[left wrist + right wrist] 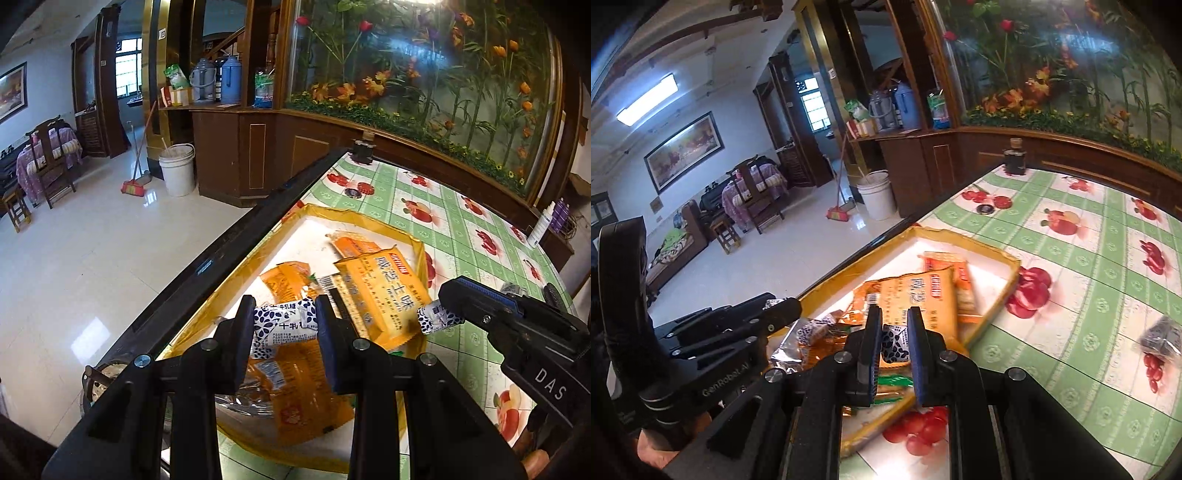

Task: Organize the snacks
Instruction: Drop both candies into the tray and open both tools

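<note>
Left tongs (284, 325) clamp a candy (282, 326); right tongs (894, 341) pinch another (895, 345).

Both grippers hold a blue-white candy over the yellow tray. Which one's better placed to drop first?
Probably left. The left gripper holds its candy over the middle of the tray; the right gripper and its candy sit nearer the tray's near corner.

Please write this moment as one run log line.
left gripper: jaws shut on blue-white candy | right gripper: jaws shut on second candy | both above yellow tray
</note>
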{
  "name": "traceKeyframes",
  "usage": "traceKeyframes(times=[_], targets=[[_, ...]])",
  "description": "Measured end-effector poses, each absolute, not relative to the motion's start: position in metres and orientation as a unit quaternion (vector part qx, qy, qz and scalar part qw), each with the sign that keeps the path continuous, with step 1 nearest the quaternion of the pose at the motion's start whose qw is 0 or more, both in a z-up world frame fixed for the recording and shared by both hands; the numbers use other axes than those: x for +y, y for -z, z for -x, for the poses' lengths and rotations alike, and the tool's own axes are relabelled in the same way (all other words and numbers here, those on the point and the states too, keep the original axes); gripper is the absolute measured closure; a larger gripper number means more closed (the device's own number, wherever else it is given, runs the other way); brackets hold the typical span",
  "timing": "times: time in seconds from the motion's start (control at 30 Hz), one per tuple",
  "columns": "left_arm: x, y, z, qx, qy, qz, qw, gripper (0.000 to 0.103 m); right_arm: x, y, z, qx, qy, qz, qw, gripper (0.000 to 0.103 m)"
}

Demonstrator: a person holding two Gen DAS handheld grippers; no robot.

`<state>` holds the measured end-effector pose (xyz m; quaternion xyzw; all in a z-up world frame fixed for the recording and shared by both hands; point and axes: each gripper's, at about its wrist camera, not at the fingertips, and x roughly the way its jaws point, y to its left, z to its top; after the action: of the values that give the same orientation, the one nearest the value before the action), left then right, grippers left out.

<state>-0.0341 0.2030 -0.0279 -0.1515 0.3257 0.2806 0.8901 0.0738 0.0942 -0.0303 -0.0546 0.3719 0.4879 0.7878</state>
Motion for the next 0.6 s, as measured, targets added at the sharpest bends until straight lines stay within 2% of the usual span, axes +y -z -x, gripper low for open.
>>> traceKeyframes(times=[0.3, 0.37, 0.47, 0.53, 0.57, 0.6], targets=[[0.228, 0.059, 0.028, 0.367, -0.288, 0.178, 0.867, 0.073, 0.127, 0.053, -0.071, 0.395, -0.497, 0.070, 0.770, 0.089], [0.232, 0.065, 0.027, 0.378, -0.285, 0.186, 0.861, 0.072, 0.131, 0.058, -0.072, 0.399, -0.495, 0.073, 0.768, 0.086], [0.238, 0.072, 0.027, 0.390, -0.280, 0.204, 0.853, 0.065, 0.131, 0.064, -0.074, 0.403, -0.491, 0.073, 0.769, 0.085], [0.238, 0.072, 0.029, 0.389, -0.283, 0.206, 0.852, 0.049, 0.128, 0.064, -0.075, 0.404, -0.489, 0.067, 0.770, 0.076], [0.238, 0.071, 0.030, 0.386, -0.287, 0.206, 0.852, 0.046, 0.125, 0.064, -0.076, 0.403, -0.487, 0.062, 0.772, 0.071], [0.237, 0.069, 0.032, 0.380, -0.288, 0.209, 0.854, 0.045, 0.120, 0.063, -0.077, 0.402, -0.485, 0.054, 0.775, 0.057]])
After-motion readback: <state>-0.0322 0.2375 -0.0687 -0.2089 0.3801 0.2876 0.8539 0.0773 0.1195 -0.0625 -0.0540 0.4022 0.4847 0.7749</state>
